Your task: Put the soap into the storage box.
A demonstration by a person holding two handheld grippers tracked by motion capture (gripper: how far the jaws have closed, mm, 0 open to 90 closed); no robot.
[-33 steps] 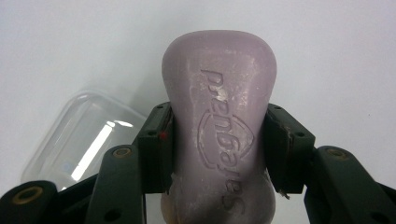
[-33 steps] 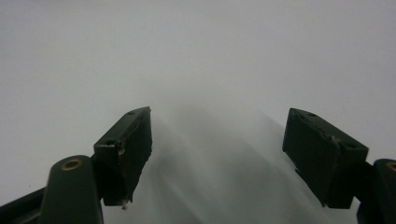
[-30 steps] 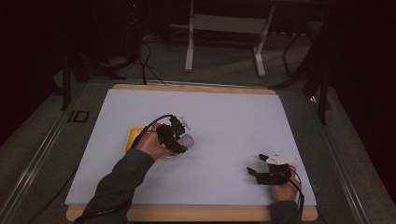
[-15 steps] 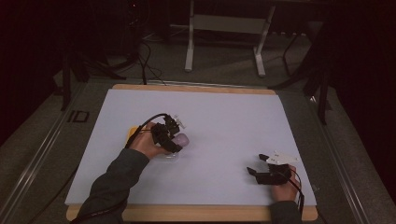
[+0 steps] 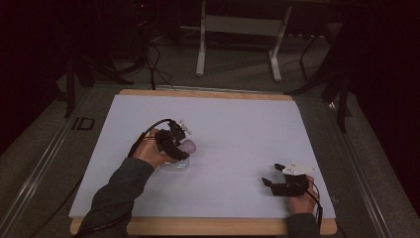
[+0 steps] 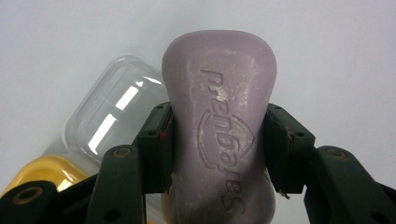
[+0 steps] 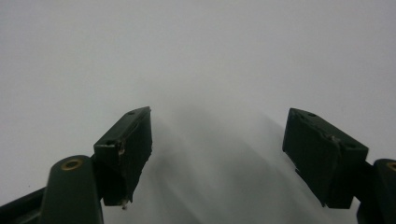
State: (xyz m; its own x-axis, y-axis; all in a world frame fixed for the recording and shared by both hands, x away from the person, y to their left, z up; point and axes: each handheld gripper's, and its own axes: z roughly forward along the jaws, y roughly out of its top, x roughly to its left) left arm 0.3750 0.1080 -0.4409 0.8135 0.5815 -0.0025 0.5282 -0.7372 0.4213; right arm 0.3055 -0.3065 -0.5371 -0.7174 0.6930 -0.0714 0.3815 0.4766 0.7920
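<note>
**One soap bar held over its case**

Left gripper (image 6: 219,140) has its fingers clamped on the purple soap bar (image 6: 219,116), just above the clear case (image 6: 112,116) (yellow piece beside). Right gripper (image 7: 219,154) rests apart, fingers spread. Next, I judge: lower and align the soap into the case.

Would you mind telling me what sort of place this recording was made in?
Probably a lab or workshop set up for recording, not a home. A white mat covers a wood-edged table, cables trail over grey carpet, and a metal stand sits behind in dim light.
</note>
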